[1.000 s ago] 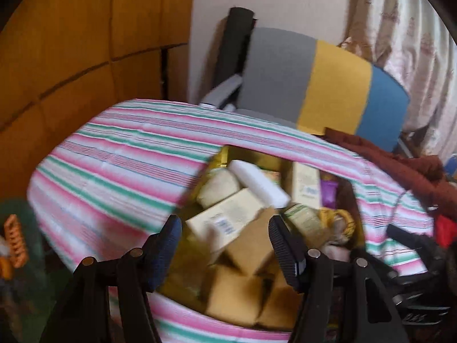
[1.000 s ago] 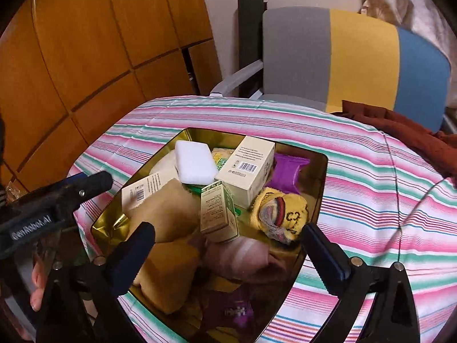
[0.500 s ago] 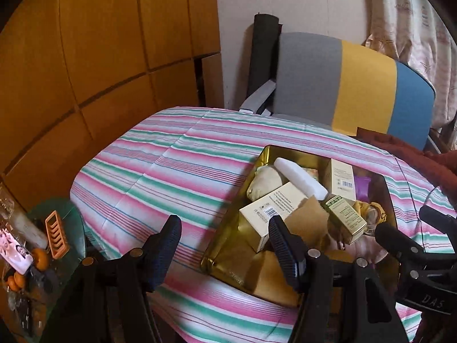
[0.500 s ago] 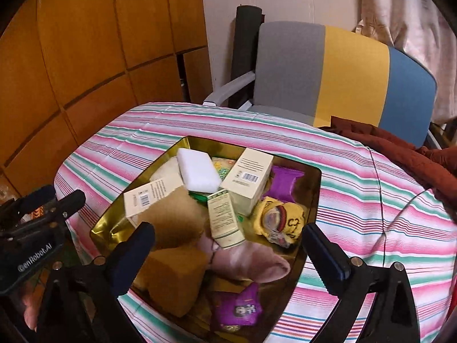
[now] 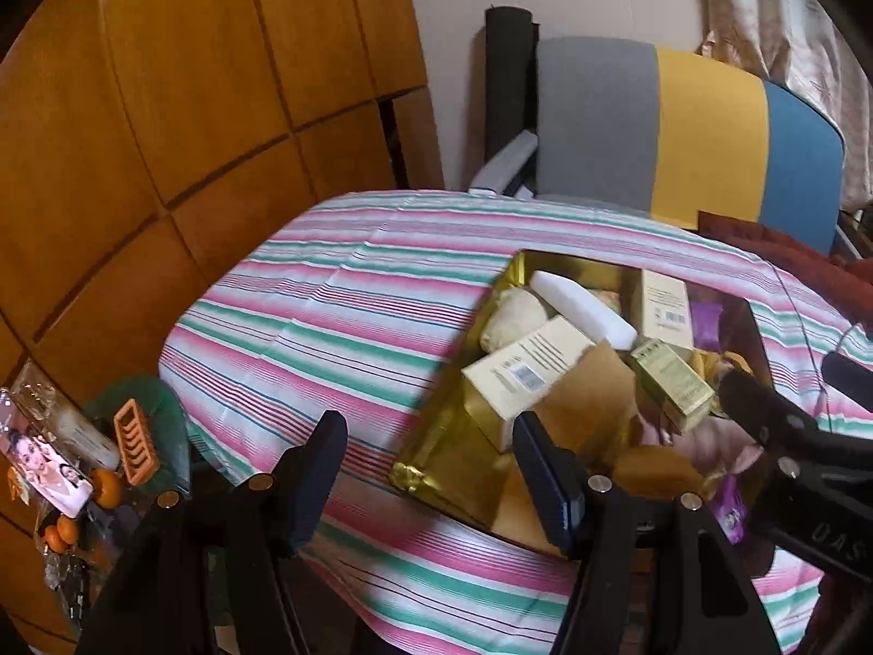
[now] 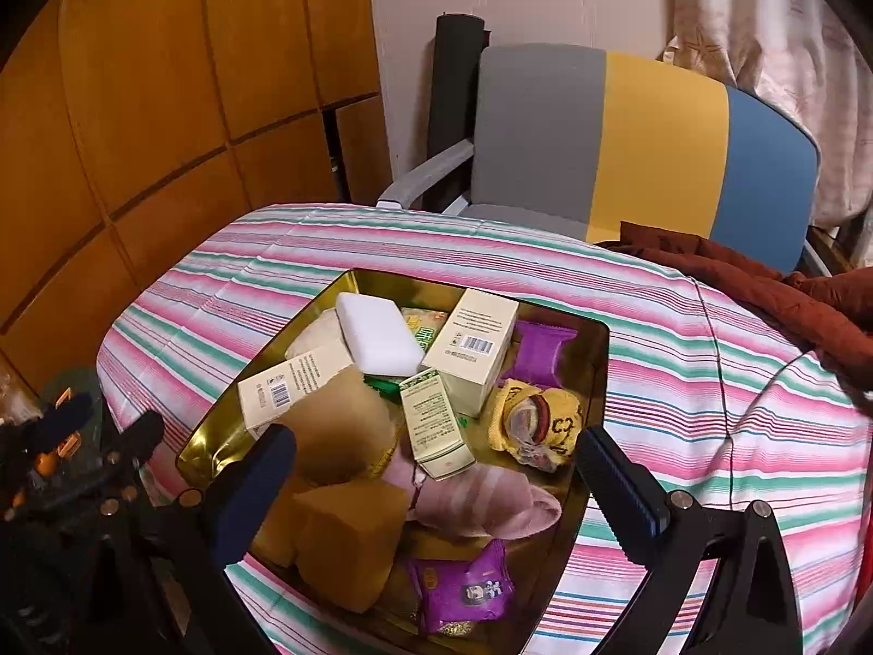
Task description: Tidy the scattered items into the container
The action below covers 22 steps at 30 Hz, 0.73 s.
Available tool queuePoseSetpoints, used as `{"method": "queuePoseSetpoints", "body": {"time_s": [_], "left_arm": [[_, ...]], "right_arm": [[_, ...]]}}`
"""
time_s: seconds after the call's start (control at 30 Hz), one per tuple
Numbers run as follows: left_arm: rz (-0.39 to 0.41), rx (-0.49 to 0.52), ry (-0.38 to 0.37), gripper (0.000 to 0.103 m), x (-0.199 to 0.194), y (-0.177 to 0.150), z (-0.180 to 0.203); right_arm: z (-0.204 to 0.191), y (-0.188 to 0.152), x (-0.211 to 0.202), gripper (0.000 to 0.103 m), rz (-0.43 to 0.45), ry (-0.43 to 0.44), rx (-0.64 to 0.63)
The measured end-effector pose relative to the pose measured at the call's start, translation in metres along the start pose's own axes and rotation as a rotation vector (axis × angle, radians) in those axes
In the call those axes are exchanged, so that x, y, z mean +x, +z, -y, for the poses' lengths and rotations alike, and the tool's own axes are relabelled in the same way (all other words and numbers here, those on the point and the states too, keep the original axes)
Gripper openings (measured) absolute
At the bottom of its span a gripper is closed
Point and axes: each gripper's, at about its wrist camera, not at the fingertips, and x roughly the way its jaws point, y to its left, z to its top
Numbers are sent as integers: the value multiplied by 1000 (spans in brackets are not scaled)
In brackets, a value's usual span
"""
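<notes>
Wooden wall panels [image 6: 136,109] back a table under one striped cloth [image 6: 682,360], with one grey, yellow and blue chair [image 6: 627,147] behind it and one dark red garment [image 6: 775,295] on the cloth's far right edge. One gold tray [image 6: 218,445] sits on the cloth and holds every item: two tan sponges [image 6: 349,546], one pink striped sock [image 6: 480,496], three cream boxes [image 6: 474,349], one white bar [image 6: 379,335], one yellow sock bundle [image 6: 537,423] and two purple packets [image 6: 464,589]. The left gripper [image 5: 431,469] hangs empty above the tray's near left corner, fingers spread; the right gripper [image 6: 436,491] hangs empty over the tray's near end, fingers spread wider. Compared with a second ago, both have drawn back from the tray, and the left wrist view now takes in far more cloth and the cluttered low stand [image 5: 136,436] to the left
</notes>
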Motion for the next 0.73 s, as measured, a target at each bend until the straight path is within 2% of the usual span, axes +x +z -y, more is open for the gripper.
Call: {"method": "queuePoseSetpoints", "body": {"time_s": [0.37,0.73], "left_arm": [[-23,31,-59,64,0,-3,21],[-33,22,-65,61,5,-4,23]], "right_arm": [[12,0,2,103,5,-10,42],[13,-2,5,103,-3,-6,45]]}}
